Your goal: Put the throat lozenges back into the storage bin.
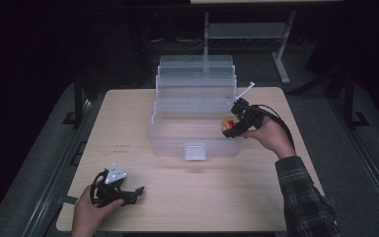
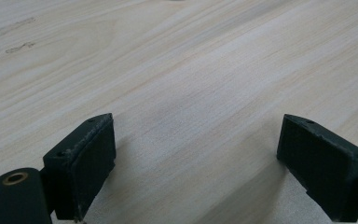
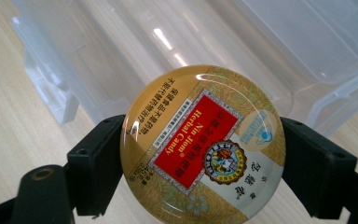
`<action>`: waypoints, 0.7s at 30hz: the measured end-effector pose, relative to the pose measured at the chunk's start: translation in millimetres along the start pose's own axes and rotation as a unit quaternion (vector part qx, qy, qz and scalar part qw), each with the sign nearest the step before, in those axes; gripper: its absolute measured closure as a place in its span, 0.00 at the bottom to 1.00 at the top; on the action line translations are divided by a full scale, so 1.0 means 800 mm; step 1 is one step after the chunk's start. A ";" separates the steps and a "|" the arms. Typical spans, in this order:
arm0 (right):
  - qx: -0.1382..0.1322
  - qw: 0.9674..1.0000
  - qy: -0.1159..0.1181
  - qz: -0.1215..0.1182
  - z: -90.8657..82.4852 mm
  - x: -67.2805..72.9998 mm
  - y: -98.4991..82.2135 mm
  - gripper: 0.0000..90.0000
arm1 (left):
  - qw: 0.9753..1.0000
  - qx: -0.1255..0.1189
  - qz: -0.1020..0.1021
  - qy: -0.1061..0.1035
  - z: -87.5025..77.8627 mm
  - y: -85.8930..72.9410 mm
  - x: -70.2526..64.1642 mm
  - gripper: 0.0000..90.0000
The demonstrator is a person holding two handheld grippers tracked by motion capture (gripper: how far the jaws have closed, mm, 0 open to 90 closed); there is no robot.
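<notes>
A pale wooden table [image 1: 187, 197] stands in a dark room, seen from above the person's side. At its far middle sits a large clear plastic organiser box [image 1: 195, 140], its stepped trays [image 1: 196, 81] folded up and back so that the deep bottom compartment lies open to the front; it seems opened this way so that small things can be dropped straight in.

At the box's right front corner, the right gripper [image 1: 228, 126] grasps a round herbal candy tin [image 1: 227, 123]. In the right gripper view the tin [image 3: 203, 142] is pinched by its edges between the two black jaws, gold lid with red label facing the camera, and the translucent box wall [image 3: 121, 60] is close behind it. Gripping the rim rather than the flat faces keeps the slippery disc from sliding out. From above, the tin appears to hang just over the box's rim, though whether it is already inside the compartment is hard to tell at this size. The right forearm, in a plaid sleeve [image 1: 303, 197], reaches forward from the lower right, wrist bent inward so the jaws point left toward the box.

The left gripper [image 1: 137, 191] rests low at the table's near left corner, well apart from the box. Its jaws stand wide, released, with bare wood [image 2: 191, 93] between them, as if parked.
</notes>
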State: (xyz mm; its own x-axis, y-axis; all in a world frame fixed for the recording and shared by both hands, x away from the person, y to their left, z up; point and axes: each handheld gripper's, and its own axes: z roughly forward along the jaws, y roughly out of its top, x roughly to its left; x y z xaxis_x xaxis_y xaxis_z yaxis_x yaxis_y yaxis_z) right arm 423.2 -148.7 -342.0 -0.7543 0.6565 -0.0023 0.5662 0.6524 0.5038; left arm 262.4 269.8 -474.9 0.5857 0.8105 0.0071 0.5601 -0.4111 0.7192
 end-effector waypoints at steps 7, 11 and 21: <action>0.005 1.000 0.001 0.003 0.009 -0.001 0.003 0.22 | 1.000 0.000 0.000 0.000 0.000 0.000 0.000 0.12; 0.006 1.000 0.000 0.003 0.010 -0.002 0.003 0.22 | 1.000 0.000 0.000 0.000 0.000 0.000 0.000 0.12; 0.006 1.000 0.000 0.001 0.012 -0.004 0.003 0.20 | 1.000 0.000 0.000 0.000 0.000 0.000 0.000 0.12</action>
State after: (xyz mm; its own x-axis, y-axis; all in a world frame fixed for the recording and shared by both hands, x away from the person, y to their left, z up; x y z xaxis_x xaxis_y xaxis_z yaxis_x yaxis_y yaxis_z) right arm 429.9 -146.0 -349.1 -0.7529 0.6582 -0.0006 0.5726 0.6554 0.4926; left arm 262.4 269.8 -474.9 0.5857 0.8105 0.0072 0.5604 -0.4114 0.7189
